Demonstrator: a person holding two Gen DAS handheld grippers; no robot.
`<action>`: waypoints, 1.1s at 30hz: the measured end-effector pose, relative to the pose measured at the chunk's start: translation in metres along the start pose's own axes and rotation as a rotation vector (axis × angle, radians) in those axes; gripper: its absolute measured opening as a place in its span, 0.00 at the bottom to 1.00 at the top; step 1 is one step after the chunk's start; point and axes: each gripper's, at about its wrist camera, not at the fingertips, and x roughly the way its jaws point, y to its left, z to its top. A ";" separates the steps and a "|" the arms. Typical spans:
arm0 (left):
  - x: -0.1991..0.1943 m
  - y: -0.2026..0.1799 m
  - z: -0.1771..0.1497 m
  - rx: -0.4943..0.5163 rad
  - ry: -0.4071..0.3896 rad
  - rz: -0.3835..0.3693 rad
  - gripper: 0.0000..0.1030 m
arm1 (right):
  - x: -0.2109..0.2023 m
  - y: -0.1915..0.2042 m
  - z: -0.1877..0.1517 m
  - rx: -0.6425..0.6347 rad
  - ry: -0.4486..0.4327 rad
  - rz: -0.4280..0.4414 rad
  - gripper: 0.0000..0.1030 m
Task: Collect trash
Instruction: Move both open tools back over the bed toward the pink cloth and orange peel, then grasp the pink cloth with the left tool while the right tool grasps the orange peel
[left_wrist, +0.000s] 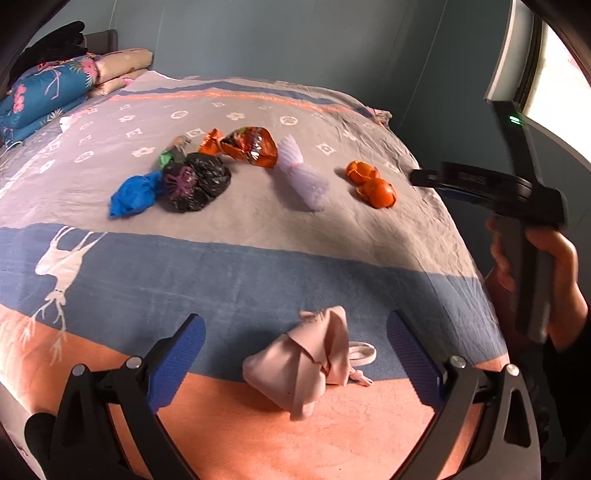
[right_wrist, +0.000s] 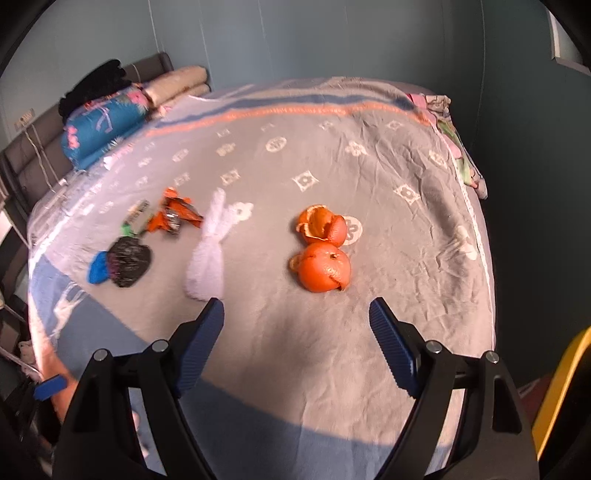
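Note:
Trash lies across the bed: two orange peels (left_wrist: 372, 183) (right_wrist: 323, 254), a white foam net (left_wrist: 303, 176) (right_wrist: 208, 254), an orange snack wrapper (left_wrist: 251, 146) (right_wrist: 173, 218), a black bag (left_wrist: 195, 181) (right_wrist: 129, 262) and a blue bag (left_wrist: 133, 194) (right_wrist: 98, 267). A crumpled pink bag (left_wrist: 306, 365) lies on the bedspread between the fingers of my left gripper (left_wrist: 295, 358), which is open around it without touching. My right gripper (right_wrist: 297, 339) is open and empty, just short of the peels; in the left wrist view a hand holds it at the right edge (left_wrist: 480, 184).
The bedspread (right_wrist: 369, 369) is grey, blue and orange with a deer print. Folded quilts (left_wrist: 48, 92) and dark clothes are stacked at the headboard, far left. The bed's edge drops off at the right, near a yellow object (right_wrist: 561, 387). A window (left_wrist: 554, 74) is at upper right.

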 end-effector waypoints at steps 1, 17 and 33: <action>0.002 -0.001 -0.001 0.006 0.001 0.001 0.92 | 0.008 -0.001 0.002 0.006 0.010 0.000 0.76; 0.031 -0.004 -0.006 0.012 0.080 -0.044 0.62 | 0.089 -0.009 0.016 0.039 0.093 -0.055 0.65; 0.031 -0.005 -0.006 0.033 0.064 -0.038 0.23 | 0.097 -0.015 0.016 0.087 0.104 -0.045 0.27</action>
